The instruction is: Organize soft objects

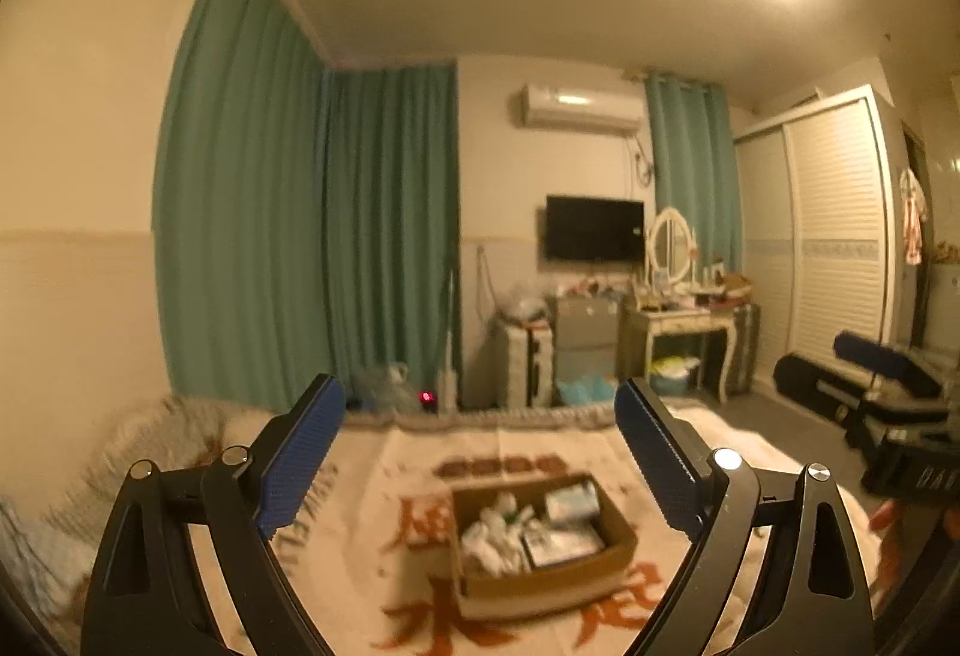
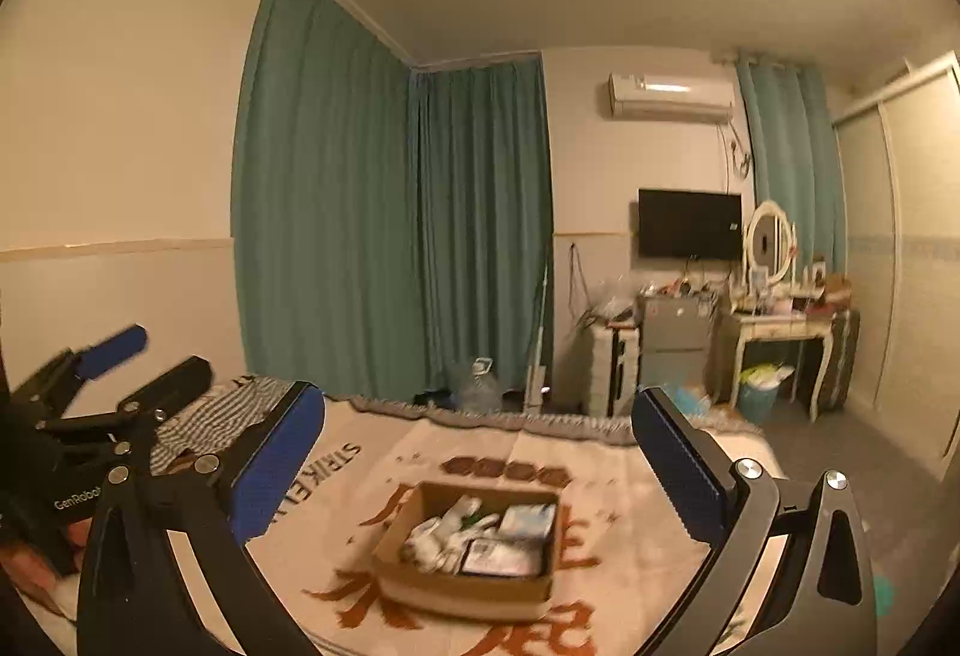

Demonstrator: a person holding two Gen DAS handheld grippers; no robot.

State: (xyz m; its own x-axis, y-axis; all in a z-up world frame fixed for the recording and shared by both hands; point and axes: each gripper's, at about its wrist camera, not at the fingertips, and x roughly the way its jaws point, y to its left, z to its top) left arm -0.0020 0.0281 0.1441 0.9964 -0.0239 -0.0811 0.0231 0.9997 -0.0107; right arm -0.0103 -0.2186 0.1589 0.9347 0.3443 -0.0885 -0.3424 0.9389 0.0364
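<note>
On my left, the left gripper is spread wide and holds nothing. The cardboard box lies ahead and below it on the printed blanket, a little right of its centreline, long axis running away and rightward. Inside are white soft items and flat packs (too blurred to name). Further right, the right gripper is equally wide and empty, with the box almost dead ahead, so I judge it better lined up.
</note>
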